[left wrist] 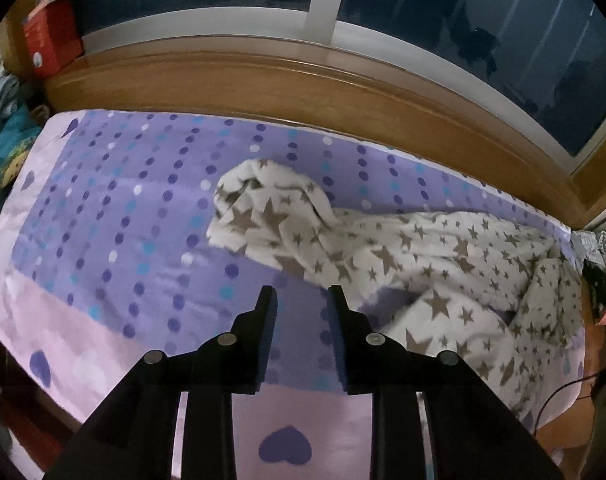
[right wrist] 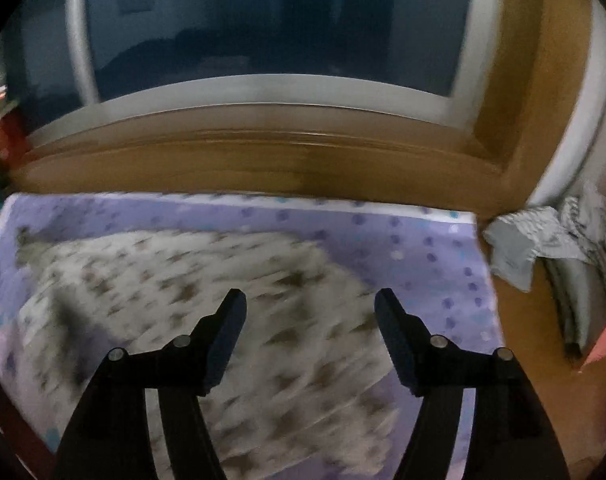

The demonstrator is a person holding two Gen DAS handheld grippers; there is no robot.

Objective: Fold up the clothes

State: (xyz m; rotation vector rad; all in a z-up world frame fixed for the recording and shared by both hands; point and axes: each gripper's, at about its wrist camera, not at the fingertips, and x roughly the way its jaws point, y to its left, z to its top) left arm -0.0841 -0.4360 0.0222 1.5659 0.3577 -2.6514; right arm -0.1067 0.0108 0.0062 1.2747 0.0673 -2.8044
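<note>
star-print garment [left wrist: 403,264] beneath empty grippers: left [left wrist: 302,294] half-parted, right [right wrist: 310,298] wide

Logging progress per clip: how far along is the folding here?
Barely started. Done: nothing visible; the star-print garment lies crumpled and unfolded on the dotted purple sheet. In hand: nothing; the left gripper and right gripper are both open and empty, poised above the bed. The right view is motion-blurred. Left: grasping, spreading flat and every fold.
</note>
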